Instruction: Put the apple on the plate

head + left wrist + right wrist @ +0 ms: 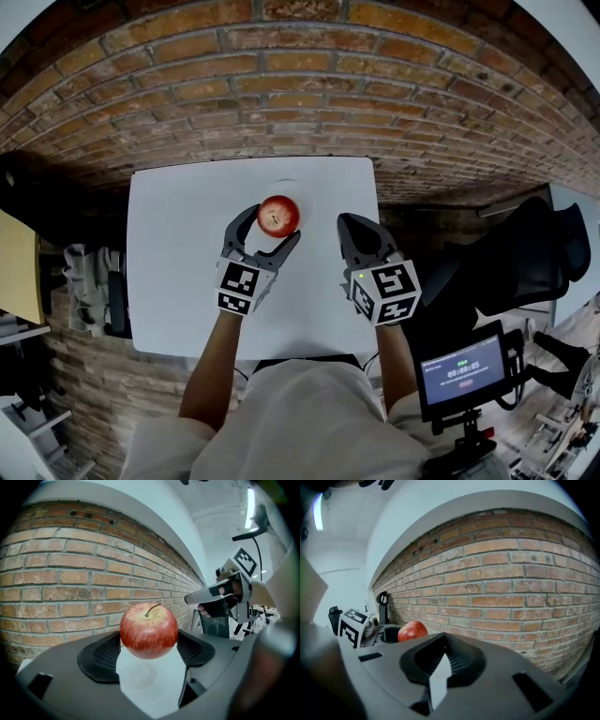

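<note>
A red apple (pixel 278 216) sits between the jaws of my left gripper (pixel 274 223), which is shut on it over the far middle of the white table (pixel 178 272). A white plate (pixel 286 185) shows just beyond and beneath the apple, its rim faint against the table. In the left gripper view the apple (pixel 149 631) hangs between the two black pads, with the pale plate (pixel 136 676) below it. My right gripper (pixel 356 227) is a little to the right of the apple, shut and holding nothing. In the right gripper view, the apple (pixel 412 631) is far left.
A brick wall (pixel 300 84) runs right behind the table's far edge. A black chair (pixel 525 262) stands to the right, and a small screen on a stand (pixel 464 370) is at the lower right. Shelving (pixel 89 286) stands left of the table.
</note>
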Tool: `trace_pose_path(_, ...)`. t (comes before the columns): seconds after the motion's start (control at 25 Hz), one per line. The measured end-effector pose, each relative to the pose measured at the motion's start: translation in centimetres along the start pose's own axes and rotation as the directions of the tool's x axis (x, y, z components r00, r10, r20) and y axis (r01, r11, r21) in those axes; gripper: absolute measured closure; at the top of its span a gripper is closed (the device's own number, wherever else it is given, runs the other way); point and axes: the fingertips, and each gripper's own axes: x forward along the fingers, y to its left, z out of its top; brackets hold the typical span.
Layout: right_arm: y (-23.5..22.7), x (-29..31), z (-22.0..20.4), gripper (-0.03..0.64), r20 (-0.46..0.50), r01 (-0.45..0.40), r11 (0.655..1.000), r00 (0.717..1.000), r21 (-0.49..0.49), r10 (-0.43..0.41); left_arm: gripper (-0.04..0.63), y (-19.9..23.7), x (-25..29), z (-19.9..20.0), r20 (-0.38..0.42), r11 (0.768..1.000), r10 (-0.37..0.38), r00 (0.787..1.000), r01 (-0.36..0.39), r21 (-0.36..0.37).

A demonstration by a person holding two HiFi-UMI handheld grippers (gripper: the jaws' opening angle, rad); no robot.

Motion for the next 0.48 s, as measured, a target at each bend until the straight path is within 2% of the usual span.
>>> trace_pose_path(0.48,-2.0,3.2,-3.0,0.614,-0.073,0.0,1.0,0.997,0.023,0.002,0.218,1.9,3.4,-3.7,-0.056,0.999,0.011,0.998,-0.013,-0.04)
